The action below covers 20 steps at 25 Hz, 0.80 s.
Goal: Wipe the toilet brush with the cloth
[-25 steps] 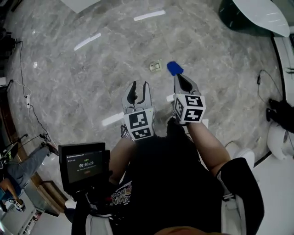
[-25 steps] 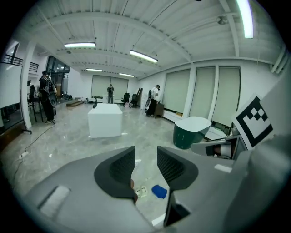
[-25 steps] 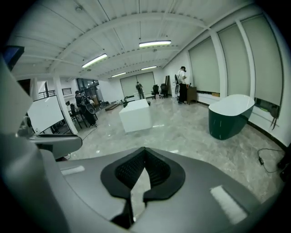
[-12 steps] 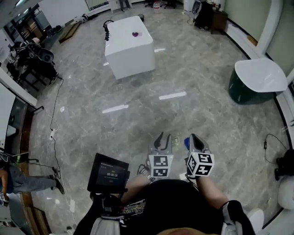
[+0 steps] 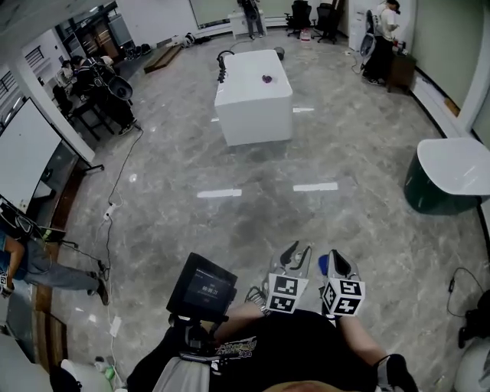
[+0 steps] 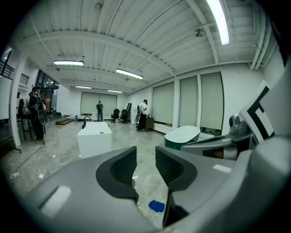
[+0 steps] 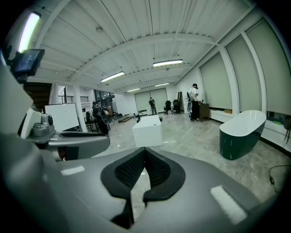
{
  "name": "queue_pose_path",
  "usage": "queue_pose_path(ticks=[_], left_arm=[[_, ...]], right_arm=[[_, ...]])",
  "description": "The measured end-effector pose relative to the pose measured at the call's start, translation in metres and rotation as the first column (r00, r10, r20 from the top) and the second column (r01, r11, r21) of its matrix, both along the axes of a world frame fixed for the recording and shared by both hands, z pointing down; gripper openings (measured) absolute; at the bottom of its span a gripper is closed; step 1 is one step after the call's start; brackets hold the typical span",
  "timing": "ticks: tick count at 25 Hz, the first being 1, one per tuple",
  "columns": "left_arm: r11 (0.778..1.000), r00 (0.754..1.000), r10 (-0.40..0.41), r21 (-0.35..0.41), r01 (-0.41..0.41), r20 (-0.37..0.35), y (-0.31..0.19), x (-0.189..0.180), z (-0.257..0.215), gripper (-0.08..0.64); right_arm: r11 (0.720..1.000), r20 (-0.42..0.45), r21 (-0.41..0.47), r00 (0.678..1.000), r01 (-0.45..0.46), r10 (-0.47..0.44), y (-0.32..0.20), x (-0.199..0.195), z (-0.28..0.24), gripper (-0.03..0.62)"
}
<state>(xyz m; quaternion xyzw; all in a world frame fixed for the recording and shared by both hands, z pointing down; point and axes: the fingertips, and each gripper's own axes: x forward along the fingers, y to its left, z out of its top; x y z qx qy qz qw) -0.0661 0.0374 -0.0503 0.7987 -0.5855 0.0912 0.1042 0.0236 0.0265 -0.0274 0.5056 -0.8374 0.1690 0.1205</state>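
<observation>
My left gripper [image 5: 295, 256] and right gripper [image 5: 337, 264] are held side by side in front of my body, pointing out over the grey marble floor. The left jaws stand apart with only floor between them [image 6: 145, 166]. The right jaws [image 7: 144, 169] are shut with nothing in them. A small blue piece, maybe the cloth [image 5: 323, 264], lies on the floor between the grippers, also seen below the left jaws [image 6: 156, 205]. Far ahead a white block table [image 5: 253, 107] carries a dark upright object [image 5: 222, 65] and a small purple thing [image 5: 266, 79]. No toilet brush is clearly recognisable.
A dark green tub with a white top [image 5: 452, 180] stands at the right. A small monitor [image 5: 205, 289] hangs at my chest. A cable [image 5: 115, 199] runs across the floor at the left. People stand at the far end [image 5: 383, 23] and at the left edge [image 5: 19, 260].
The head view has swung up from the floor to the whole room, bringing the white table into sight. Both grippers rose and sit lower in the picture. The left jaws have narrowed somewhat.
</observation>
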Motion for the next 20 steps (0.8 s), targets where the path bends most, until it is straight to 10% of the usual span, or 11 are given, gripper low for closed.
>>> queue_pose_path(ticks=[20], left_arm=[[0.999,1.000,-0.017,0.043,0.017,-0.011,-0.001,0.005,-0.022,0.141]], right_arm=[[0.998,-0.003,0.064,1.000,0.005,-0.004,-0.007,0.012,-0.027,0.003]])
